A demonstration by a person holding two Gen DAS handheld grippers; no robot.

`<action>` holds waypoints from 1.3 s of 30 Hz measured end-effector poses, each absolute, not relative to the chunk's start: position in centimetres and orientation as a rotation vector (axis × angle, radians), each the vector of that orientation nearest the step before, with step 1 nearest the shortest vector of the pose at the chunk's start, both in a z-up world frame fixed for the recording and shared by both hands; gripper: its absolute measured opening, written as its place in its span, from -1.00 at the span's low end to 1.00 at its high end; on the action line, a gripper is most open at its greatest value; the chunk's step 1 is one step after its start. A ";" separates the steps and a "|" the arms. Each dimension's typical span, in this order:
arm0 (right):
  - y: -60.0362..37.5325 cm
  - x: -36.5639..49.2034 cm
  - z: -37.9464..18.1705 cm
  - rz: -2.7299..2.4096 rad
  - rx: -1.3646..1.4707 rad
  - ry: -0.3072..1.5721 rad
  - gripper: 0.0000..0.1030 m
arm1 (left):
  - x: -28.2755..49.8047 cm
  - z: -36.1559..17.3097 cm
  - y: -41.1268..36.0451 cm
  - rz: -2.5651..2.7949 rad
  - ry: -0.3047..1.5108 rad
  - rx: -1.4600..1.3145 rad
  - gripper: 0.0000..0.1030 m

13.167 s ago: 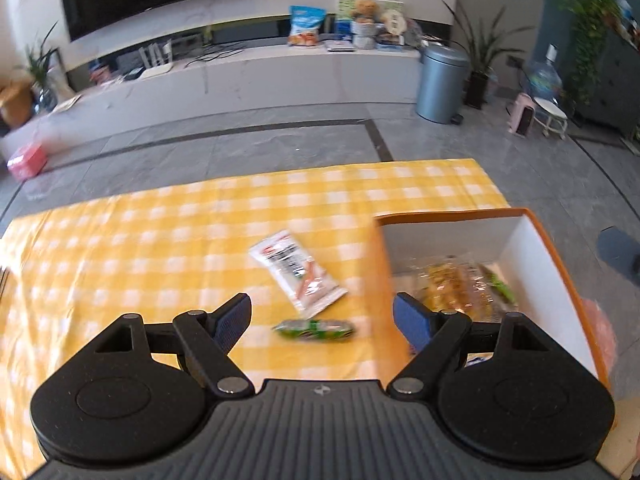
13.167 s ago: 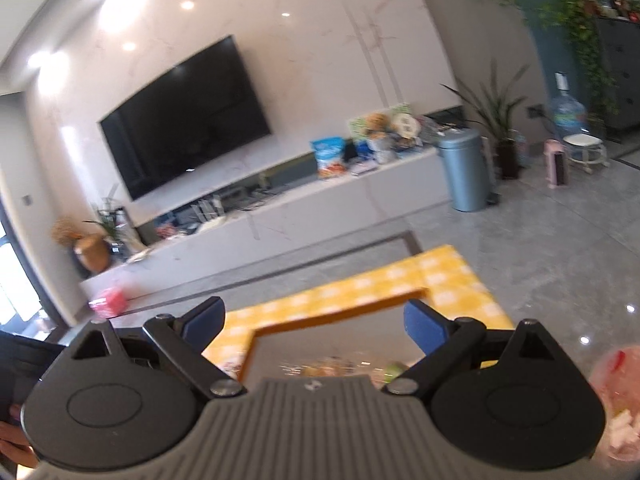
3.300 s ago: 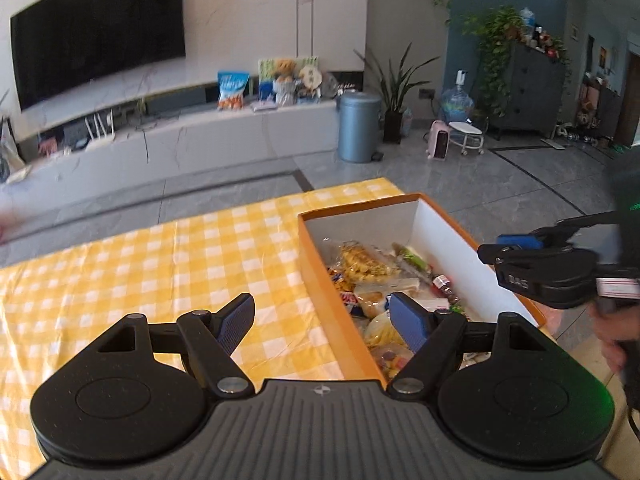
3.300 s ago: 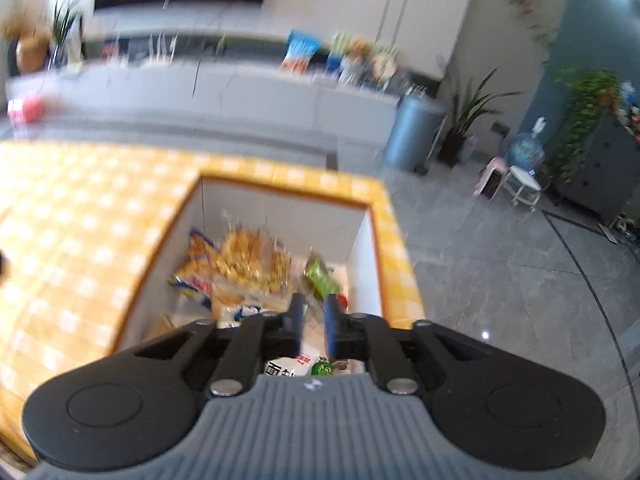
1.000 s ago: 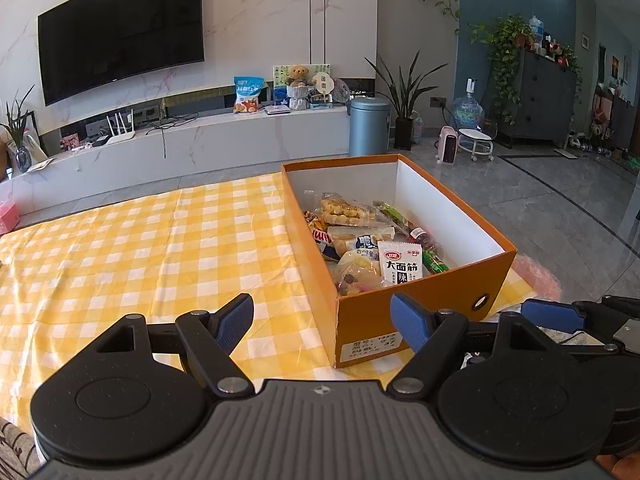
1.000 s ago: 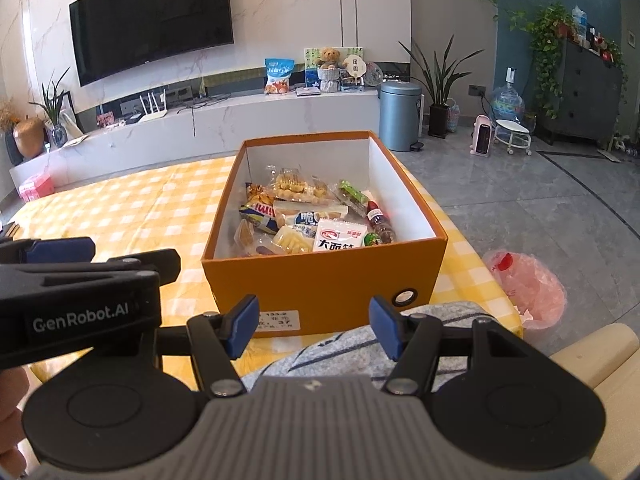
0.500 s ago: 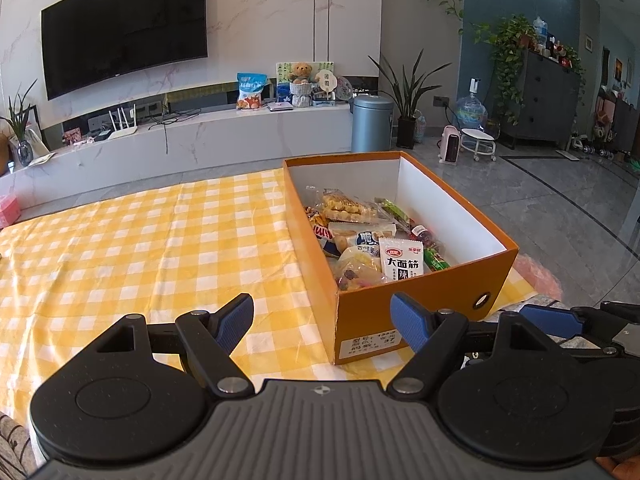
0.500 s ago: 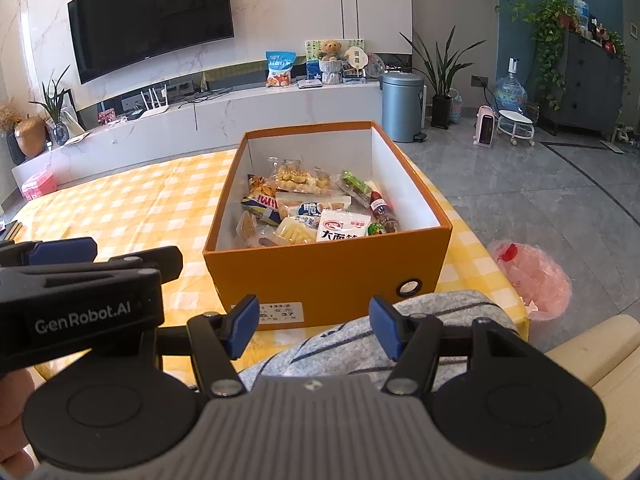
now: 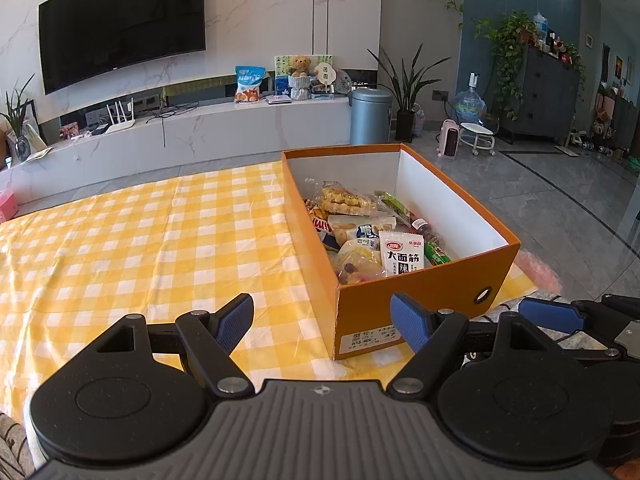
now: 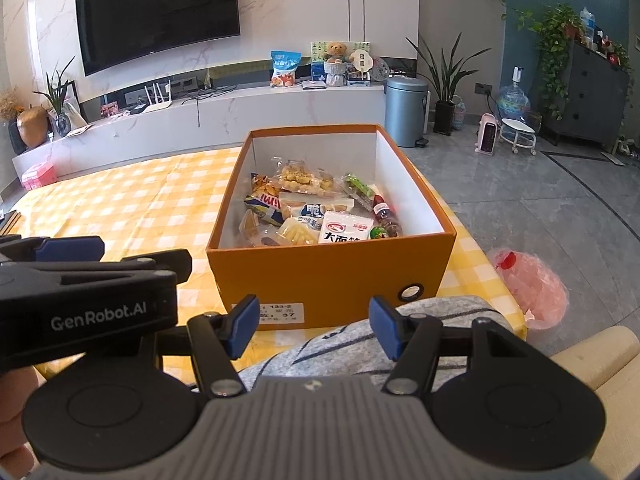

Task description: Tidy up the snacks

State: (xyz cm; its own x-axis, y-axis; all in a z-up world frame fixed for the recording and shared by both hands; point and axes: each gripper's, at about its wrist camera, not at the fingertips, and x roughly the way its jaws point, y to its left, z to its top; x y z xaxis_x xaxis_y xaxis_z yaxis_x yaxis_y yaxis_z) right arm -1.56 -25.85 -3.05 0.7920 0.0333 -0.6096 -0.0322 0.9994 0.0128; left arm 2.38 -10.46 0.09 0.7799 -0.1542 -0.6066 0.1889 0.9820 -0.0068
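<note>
Looking past our left gripper (image 9: 322, 322) and right gripper (image 10: 312, 328), both with fingers spread wide and holding nothing, we see every snack packet piled inside the orange shoebox (image 10: 332, 268), with none left on the cloth beside it. We judge the sorting done. The packets, such as the white spicy-strip sachet (image 9: 401, 256) at the box's near end, look light, crinkly and slippery, and the puffed ones crushable, so we would pinch a sealed edge. The cardboard box is stiff but thin; its near wall offers the firmest hold. It sits on a soft yellow checked tablecloth (image 9: 140, 248) that could bunch. Beyond the box are a marble TV console (image 9: 180, 136), wall television (image 9: 120, 20) and grey tiled floor.
</note>
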 end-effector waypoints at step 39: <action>-25.4 -0.9 -3.9 0.045 -0.018 0.695 0.17 | 2.8 -1.1 -10.1 -0.192 0.685 0.074 0.78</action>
State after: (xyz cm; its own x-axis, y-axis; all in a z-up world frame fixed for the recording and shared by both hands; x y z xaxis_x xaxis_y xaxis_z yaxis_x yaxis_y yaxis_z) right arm -0.91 -25.37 -3.87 0.7669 0.0356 -0.6408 -0.0474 0.9989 -0.0012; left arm 2.76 -10.11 -1.10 0.7576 -0.1514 -0.6350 0.2000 0.9798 0.0050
